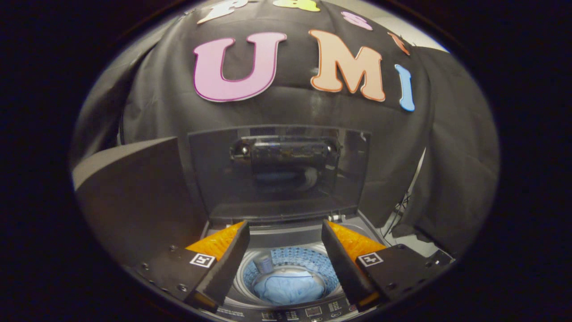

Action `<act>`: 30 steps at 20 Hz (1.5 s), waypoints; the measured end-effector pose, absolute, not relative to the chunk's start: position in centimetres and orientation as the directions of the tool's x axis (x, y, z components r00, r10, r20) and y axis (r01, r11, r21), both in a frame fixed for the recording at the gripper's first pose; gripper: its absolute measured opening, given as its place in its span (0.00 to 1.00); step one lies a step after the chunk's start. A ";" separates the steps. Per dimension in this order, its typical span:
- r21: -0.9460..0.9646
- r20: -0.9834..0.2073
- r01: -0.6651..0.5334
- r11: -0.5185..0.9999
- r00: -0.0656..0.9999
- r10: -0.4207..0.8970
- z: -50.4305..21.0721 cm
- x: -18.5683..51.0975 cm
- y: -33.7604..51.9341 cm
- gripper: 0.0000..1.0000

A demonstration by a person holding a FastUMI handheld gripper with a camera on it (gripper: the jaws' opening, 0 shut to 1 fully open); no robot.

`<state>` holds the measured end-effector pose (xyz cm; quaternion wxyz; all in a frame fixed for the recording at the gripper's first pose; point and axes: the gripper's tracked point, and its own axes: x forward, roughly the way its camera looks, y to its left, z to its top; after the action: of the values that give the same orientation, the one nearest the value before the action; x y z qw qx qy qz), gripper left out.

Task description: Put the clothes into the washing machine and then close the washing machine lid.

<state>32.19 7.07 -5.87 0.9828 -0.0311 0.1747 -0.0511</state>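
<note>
Clothes (288,288) in washing machine (286,250) drum, below spread, empty fingers (344,264)

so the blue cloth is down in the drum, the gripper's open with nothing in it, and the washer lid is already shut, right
Not quite: the lid is not shut. In the gripper view it stands raised behind the drum. The rest holds: the blue cloth lies in the drum, and the gripper is open with nothing between its fingers.
</note>
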 end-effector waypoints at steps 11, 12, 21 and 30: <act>-0.027 -0.037 0.077 0.997 0.996 -0.078 6.4 34.9 9.1 0.99; -0.014 -0.019 0.050 0.999 0.999 -0.051 7.1 35.4 9.3 0.99; 0.015 0.056 0.106 0.994 0.993 -0.107 9.4 43.5 6.4 0.98; 0.071 -0.038 0.093 0.993 0.995 -0.091 5.3 49.5 6.9 0.97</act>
<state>49.49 6.88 5.33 0.9981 0.0362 0.0171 -0.0462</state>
